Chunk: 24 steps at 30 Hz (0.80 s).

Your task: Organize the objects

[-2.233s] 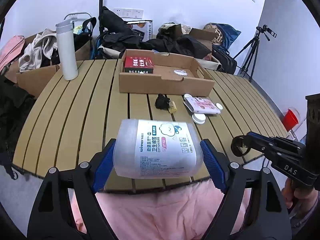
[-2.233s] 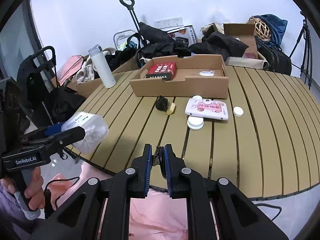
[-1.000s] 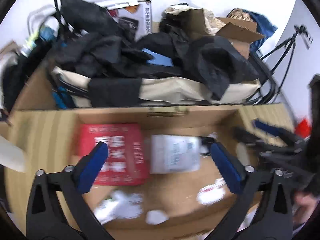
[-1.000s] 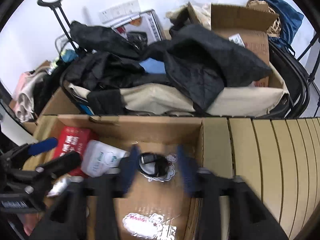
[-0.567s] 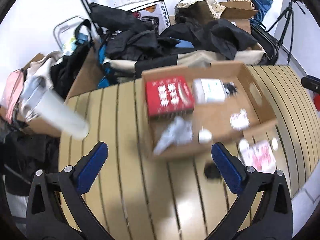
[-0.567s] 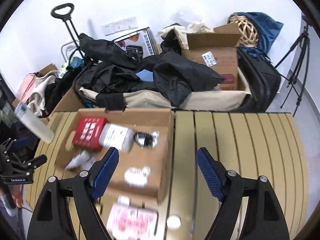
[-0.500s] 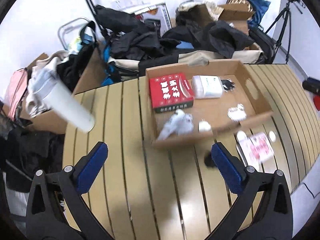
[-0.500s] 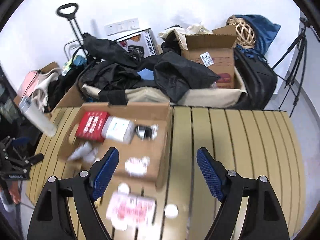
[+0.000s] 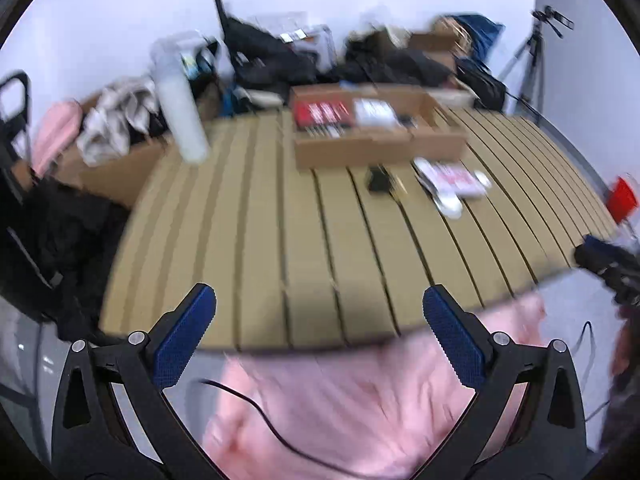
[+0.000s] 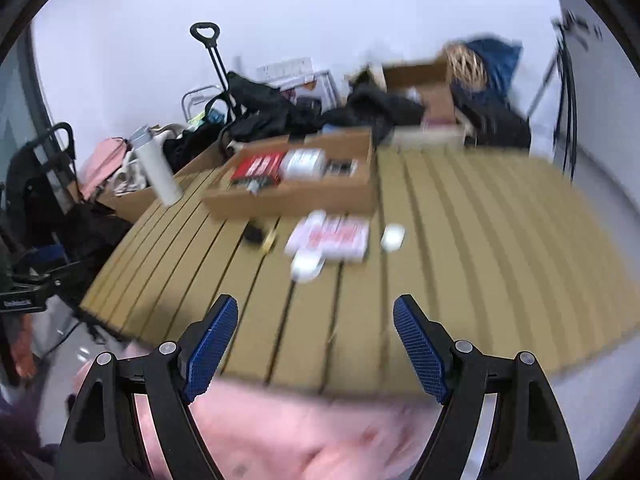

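Both views are blurred. A shallow cardboard box stands on the slatted wooden table and holds a red box, a white cotton-bud jar and a small dark item. My left gripper is open and empty over the table's near edge. My right gripper is open and empty, also at the near edge. In front of the box lie a pink-and-white pack, a white lid, a small white cap and a black item.
A tall white bottle stands at the table's back left. Bags, clothes and cardboard boxes pile up behind the table. A tripod stands at the back right. Pink cloth lies below the grippers.
Both grippers have let go of what they held, left it in the cardboard box, and pulled back low to the table's near edge. The jar now lies beside the red box.
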### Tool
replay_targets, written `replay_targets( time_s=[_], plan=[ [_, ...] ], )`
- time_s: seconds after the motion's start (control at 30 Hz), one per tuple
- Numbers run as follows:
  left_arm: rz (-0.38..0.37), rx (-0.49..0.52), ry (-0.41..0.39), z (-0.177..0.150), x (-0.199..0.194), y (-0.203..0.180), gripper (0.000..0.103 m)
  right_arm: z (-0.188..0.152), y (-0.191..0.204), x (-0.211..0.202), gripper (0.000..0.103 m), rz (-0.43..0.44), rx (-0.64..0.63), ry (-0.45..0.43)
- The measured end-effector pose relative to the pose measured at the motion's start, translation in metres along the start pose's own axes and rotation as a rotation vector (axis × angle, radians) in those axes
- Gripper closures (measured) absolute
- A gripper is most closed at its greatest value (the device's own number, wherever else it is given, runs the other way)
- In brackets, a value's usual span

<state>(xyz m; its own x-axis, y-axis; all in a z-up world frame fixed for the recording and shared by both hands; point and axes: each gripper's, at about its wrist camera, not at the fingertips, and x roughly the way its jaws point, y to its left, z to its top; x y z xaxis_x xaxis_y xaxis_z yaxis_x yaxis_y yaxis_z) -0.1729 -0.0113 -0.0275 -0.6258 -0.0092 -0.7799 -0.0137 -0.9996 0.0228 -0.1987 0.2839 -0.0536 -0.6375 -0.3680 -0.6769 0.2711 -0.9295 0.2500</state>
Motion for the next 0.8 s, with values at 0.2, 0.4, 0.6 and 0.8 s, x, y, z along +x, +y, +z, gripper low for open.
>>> replay_targets(
  time_s=[0.2, 0.4, 0.6, 0.8],
  plan=[
    [0.018, -0.027, -0.01, -0.001, 0.008, 0.005, 0.0, -0.021, 0.013, 0.021, 0.02, -0.018, -0.086, 0.066],
    [-0.062, -0.094, -0.081, 0.001, 0.019, 0.012, 0.0, -0.024, 0.015, 0.026, 0.02, -0.077, -0.114, 0.053],
    [-0.13, -0.1, -0.044, 0.035, 0.092, -0.009, 0.018, -0.028, 0.019, 0.035, 0.02, -0.099, -0.13, 0.051],
    [-0.176, -0.103, -0.022, 0.092, 0.168, -0.029, 0.03, -0.023, 0.015, 0.047, 0.02, -0.13, -0.145, 0.054]
  ],
)
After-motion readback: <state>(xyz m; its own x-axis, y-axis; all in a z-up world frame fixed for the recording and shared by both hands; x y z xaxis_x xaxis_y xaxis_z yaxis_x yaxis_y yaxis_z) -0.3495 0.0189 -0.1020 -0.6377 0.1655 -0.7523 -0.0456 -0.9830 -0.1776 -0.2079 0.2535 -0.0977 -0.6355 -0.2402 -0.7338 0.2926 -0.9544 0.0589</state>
